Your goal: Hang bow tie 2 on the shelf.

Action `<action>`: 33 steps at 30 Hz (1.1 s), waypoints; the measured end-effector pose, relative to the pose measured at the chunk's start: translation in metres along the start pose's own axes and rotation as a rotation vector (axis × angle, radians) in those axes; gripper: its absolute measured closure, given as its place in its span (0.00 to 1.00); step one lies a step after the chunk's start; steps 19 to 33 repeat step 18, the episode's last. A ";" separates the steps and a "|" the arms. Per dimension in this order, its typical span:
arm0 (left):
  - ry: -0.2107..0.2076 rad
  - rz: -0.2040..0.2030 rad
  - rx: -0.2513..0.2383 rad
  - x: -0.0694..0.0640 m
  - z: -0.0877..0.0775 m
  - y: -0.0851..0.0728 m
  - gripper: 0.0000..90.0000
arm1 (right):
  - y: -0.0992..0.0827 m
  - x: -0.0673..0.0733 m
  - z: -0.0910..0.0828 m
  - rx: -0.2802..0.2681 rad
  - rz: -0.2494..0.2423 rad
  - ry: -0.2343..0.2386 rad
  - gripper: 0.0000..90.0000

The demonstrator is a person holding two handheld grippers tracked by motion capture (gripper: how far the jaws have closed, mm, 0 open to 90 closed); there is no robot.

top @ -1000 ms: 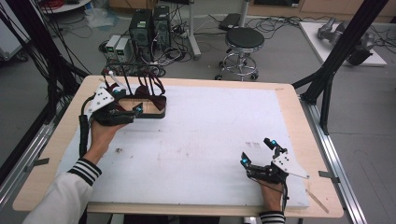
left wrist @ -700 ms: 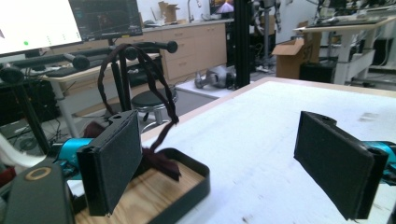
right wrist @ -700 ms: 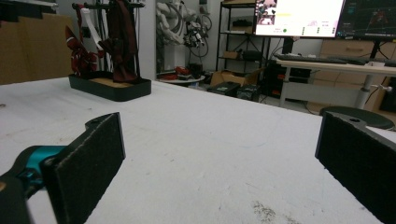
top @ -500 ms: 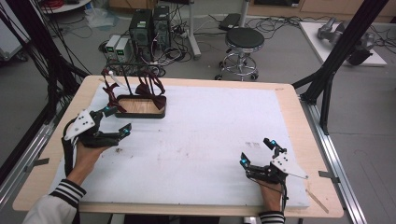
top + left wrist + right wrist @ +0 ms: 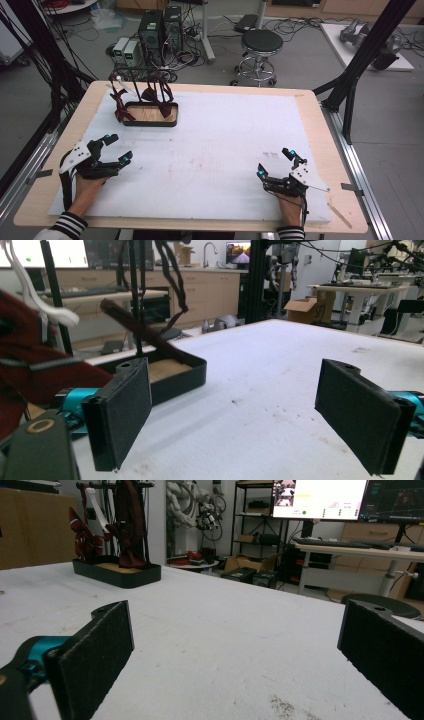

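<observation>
A black tray with a wooden floor stands at the far left of the white mat, under a thin black rack. Dark red bow ties hang from that rack. My left gripper rests near the mat's front left, well short of the tray, open with nothing between its jaws. In the left gripper view the tray lies ahead of the left gripper, and dark red fabric shows at the left edge. My right gripper sits open at the front right. The right gripper view shows the right gripper and the stand far off.
The white mat covers most of the wooden table. A black frame post rises at the table's far right corner. Beyond the table are a round stool, computer boxes and cables on the floor.
My left gripper has drawn back from the tray and rack toward the front left of the mat, with its jaws open. The right gripper has stayed where it was.
</observation>
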State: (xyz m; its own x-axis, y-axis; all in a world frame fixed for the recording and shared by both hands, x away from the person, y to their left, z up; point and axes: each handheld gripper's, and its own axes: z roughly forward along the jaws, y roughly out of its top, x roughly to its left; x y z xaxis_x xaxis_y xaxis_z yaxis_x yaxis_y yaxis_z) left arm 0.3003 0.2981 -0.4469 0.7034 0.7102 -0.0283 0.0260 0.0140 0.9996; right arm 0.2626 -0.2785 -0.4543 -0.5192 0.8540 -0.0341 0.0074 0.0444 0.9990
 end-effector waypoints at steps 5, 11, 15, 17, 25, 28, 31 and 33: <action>0.017 0.000 -0.001 -0.001 -0.001 -0.004 0.17 | 0.000 0.000 0.000 0.001 -0.002 0.001 0.01; 0.025 -0.011 -0.024 -0.001 -0.003 -0.007 0.17 | 0.000 0.000 0.000 0.001 -0.004 0.000 0.01; 0.030 0.004 -0.020 -0.003 -0.002 -0.007 0.17 | 0.000 0.000 0.000 0.000 -0.003 0.001 0.01; 0.030 0.003 -0.020 -0.002 -0.003 -0.008 0.17 | 0.000 0.000 0.000 0.001 -0.002 0.001 0.01; 0.029 0.003 -0.021 -0.002 -0.003 -0.008 0.17 | 0.000 0.000 0.000 0.001 -0.002 0.001 0.01; 0.029 0.003 -0.021 -0.002 -0.003 -0.008 0.17 | 0.000 0.000 0.000 0.001 -0.002 0.001 0.01; 0.029 0.003 -0.021 -0.002 -0.003 -0.008 0.17 | 0.000 0.000 0.000 0.001 -0.002 0.001 0.01; 0.029 0.003 -0.021 -0.002 -0.003 -0.008 0.17 | 0.000 0.000 0.000 0.001 -0.002 0.001 0.01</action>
